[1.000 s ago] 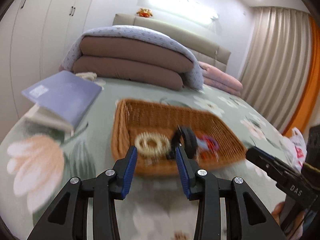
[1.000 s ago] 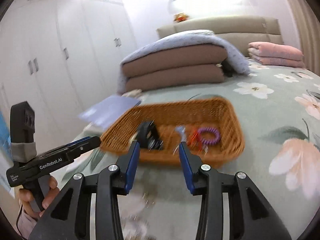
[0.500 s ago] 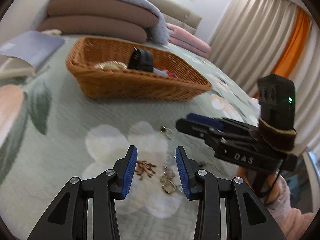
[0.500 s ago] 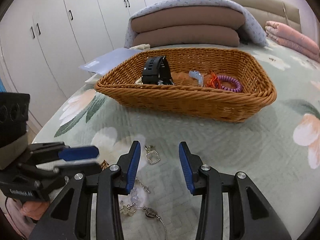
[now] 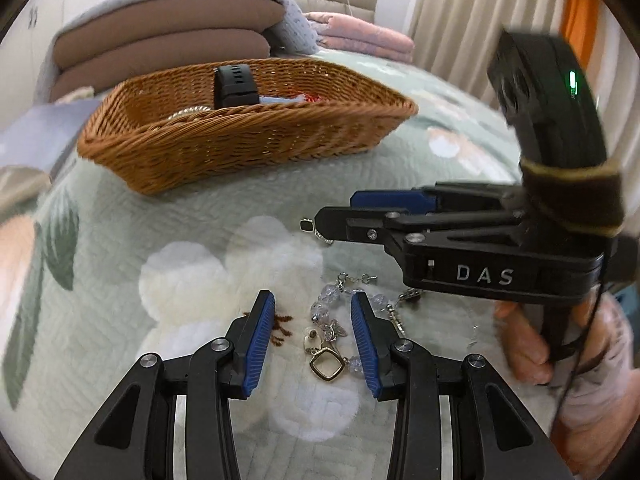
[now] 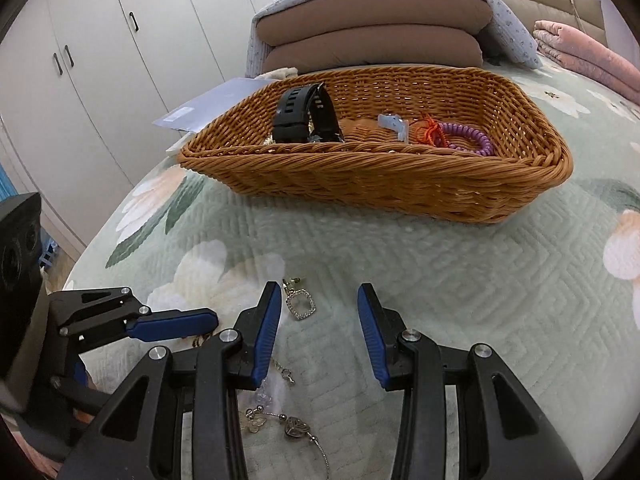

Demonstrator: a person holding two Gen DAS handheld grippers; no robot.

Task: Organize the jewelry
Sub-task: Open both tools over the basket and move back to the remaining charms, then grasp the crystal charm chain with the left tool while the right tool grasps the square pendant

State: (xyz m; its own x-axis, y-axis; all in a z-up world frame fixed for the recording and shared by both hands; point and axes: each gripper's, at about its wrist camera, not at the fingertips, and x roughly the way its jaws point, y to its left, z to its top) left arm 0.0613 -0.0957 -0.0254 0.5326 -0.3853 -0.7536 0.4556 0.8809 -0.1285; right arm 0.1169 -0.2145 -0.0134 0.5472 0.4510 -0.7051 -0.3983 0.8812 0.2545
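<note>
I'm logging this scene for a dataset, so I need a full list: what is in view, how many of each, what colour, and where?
wicker basket: one, brown, on the bed.
watch: one, black, in the basket's left part.
coiled hair tie: one, purple, in the basket's right part.
red cord: one, beside the hair tie.
square pendant: one, silver, on the bedspread by the right gripper's left finger.
beaded bracelet: one, clear, between the left gripper's fingers.
gold ring pendant: one, below it.
folded bedding: brown stack, behind the basket.
left gripper: black and blue, open.
right gripper: same, open.
</note>
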